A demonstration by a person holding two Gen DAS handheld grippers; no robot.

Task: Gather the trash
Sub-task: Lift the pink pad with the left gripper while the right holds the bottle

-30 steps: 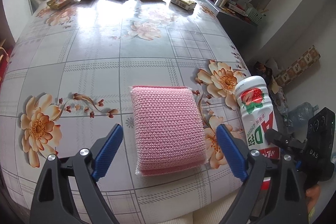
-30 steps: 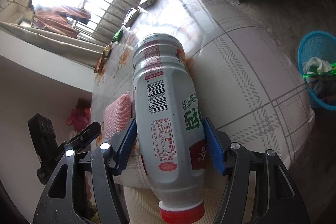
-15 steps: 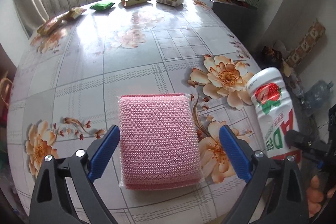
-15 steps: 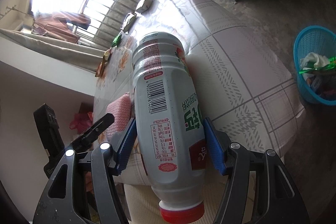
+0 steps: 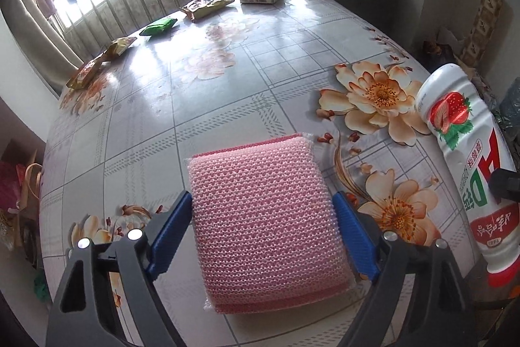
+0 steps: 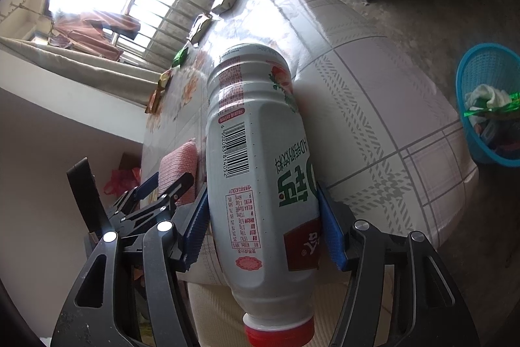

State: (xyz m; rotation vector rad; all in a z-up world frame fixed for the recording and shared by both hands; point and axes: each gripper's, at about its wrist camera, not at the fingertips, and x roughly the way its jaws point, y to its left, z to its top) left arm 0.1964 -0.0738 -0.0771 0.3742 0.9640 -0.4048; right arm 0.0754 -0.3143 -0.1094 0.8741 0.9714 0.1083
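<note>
The left hand-held gripper (image 5: 261, 228) straddles the pink sponge pack (image 5: 266, 220), which lies flat on the table (image 5: 201, 106) near its front edge. The pack's long axis runs away from the gripper, straight along its fingers, so the blue pads flank its two long sides. The jaws have just been closing: the left pad looks to be touching the pack and the right sits just beside it, but no squeeze shows yet. The right hand-held gripper (image 6: 263, 226) is clamped on a white drink bottle (image 6: 260, 171), cap toward the camera, held over the table's right edge. The left hand is plainly the nearer to the pack. Beyond the pack the table is open; snack packets (image 5: 208, 4) lie well apart along the far edge. A blue basket (image 6: 487, 109) with rubbish stands on the floor to the right, past the table's corner.
</note>
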